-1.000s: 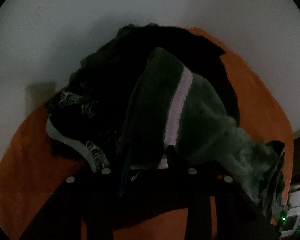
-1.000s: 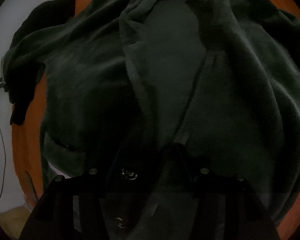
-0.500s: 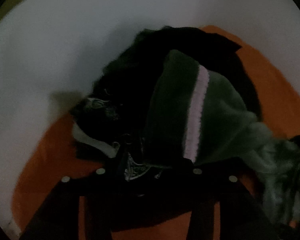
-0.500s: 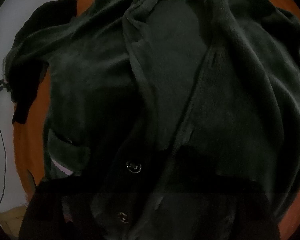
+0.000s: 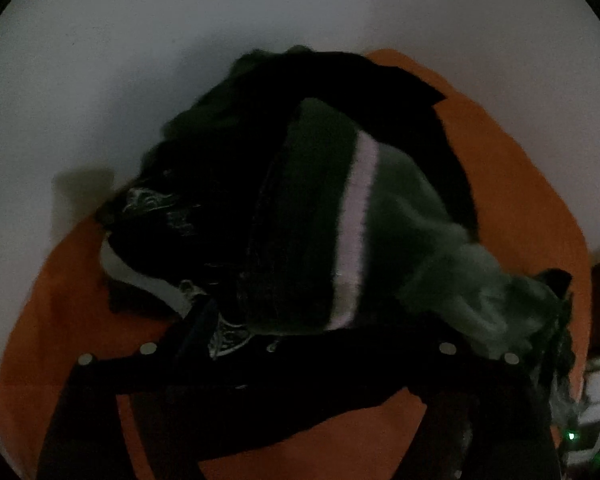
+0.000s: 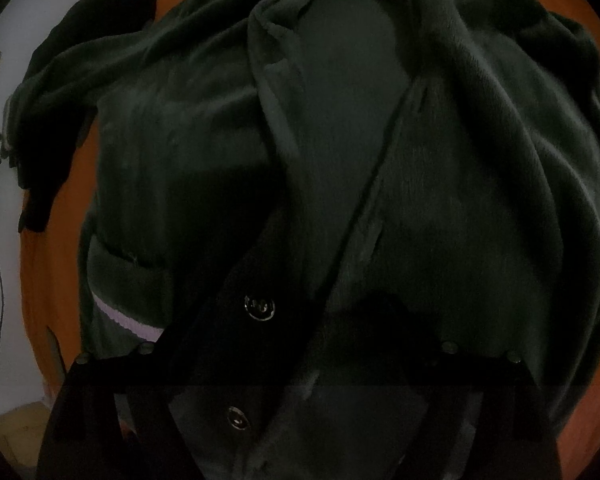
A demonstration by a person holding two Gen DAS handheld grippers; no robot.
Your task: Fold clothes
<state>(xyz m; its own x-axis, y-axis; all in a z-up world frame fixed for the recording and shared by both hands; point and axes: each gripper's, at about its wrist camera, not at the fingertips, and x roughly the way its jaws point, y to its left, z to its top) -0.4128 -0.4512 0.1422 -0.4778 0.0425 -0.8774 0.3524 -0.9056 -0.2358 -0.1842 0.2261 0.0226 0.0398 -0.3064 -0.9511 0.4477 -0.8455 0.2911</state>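
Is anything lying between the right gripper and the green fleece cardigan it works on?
Nothing visible does. The right gripper hangs directly over the green cardigan, with its button just ahead, and no other garment covers that part. The black clothes lie off at the far edge.

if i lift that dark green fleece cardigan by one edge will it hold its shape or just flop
Likely floppy: the dark green fleece cardigan lies in soft rolls and creases on the orange cloth. Its plush pile suggests the fingers would grip it without slipping. It looks bulky, so a sleeve would probably trail, and the buttons may swing.
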